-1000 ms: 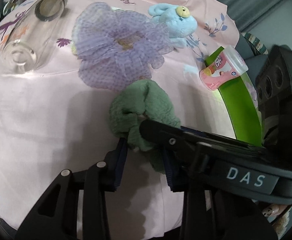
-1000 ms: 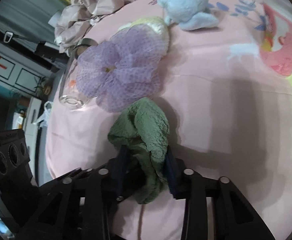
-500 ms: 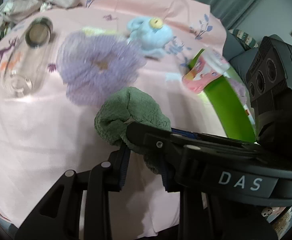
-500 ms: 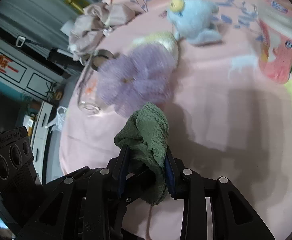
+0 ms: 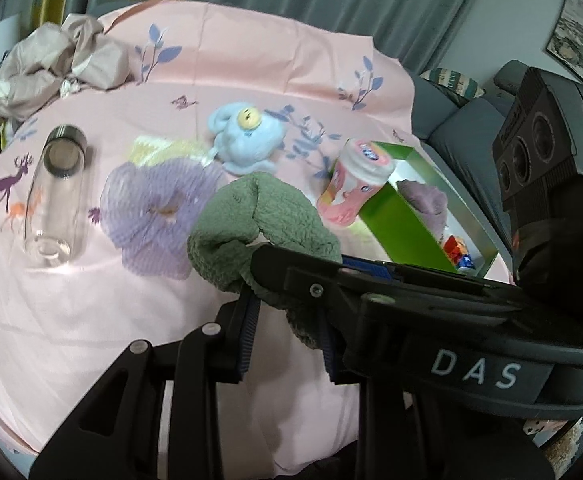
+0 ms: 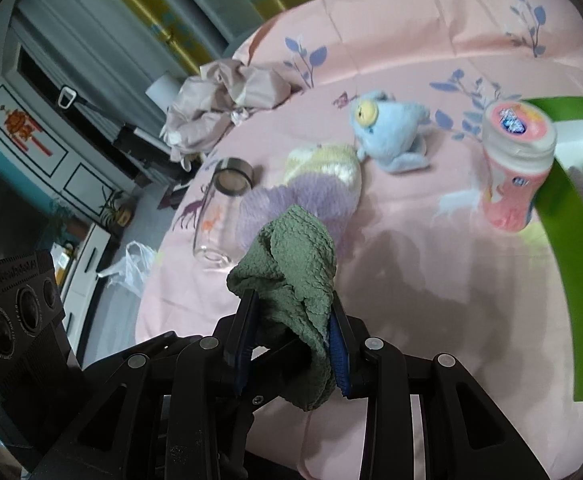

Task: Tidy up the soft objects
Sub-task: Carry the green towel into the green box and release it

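Observation:
A fuzzy green cloth hangs above the pink sheet, held from two sides. My left gripper is shut on its lower fold. My right gripper is shut on the same cloth, and its black body crosses the left wrist view from the right. On the sheet behind lie a purple mesh scrunchie, a pale yellow soft piece and a blue plush toy.
A green box stands open at the right with a purple soft item inside. A pink bottle leans against it. A clear glass bottle lies at the left. Crumpled beige fabric sits at the far left.
Both grippers have risen together, lifting the green cloth off the sheet. The views have tilted up, so the box's inside and the curtains now show.

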### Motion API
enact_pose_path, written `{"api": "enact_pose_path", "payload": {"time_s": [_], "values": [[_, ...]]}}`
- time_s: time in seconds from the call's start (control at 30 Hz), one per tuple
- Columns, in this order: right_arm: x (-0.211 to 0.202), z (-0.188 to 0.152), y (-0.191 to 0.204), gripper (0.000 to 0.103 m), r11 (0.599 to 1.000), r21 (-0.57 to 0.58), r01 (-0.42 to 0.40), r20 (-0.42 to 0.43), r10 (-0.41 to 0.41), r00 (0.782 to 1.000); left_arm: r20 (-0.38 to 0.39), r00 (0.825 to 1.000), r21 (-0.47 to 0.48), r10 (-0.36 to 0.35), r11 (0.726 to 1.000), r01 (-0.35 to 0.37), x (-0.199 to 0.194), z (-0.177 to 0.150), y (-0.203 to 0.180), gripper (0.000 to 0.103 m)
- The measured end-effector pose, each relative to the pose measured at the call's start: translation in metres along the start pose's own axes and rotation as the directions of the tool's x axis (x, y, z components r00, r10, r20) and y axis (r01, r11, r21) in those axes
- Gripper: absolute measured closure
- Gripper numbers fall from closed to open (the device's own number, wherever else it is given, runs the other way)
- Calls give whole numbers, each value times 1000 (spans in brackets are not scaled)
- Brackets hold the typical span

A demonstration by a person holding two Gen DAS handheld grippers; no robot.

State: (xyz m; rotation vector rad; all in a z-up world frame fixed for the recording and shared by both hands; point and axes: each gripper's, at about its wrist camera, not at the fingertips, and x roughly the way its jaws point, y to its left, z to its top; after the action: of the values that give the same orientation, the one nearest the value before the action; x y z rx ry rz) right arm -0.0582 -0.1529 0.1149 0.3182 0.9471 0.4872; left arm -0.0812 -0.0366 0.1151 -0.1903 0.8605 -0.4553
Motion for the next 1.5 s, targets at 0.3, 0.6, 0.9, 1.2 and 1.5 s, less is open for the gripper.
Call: {"api": "enact_pose_path", "payload": {"time_s": [0.3,0.6,0.9,1.2,1.5], "values": [[-27,8,-5,67,1000,-2,13,80,-13,997,43,999,66,-7,998,5,-7,14,-23,79],[-65,24,-15,67,999,-2,37,186,-36,982,98,995,154,-34,988,19,-9,41,-57,79],[-110,49,-40,67,996,16,88,297,-88,951,144,985,243,-95,968,58,-1,73,-100,79],[-139,47,-89,67,985,122,121,378,-159,912,105,983,346,-153,932,108,34,82,-148,79],[-152,39,-147,67,956,270,111,390,-214,896,11,980,376,-199,909,180,78,81,-181,79]]}}
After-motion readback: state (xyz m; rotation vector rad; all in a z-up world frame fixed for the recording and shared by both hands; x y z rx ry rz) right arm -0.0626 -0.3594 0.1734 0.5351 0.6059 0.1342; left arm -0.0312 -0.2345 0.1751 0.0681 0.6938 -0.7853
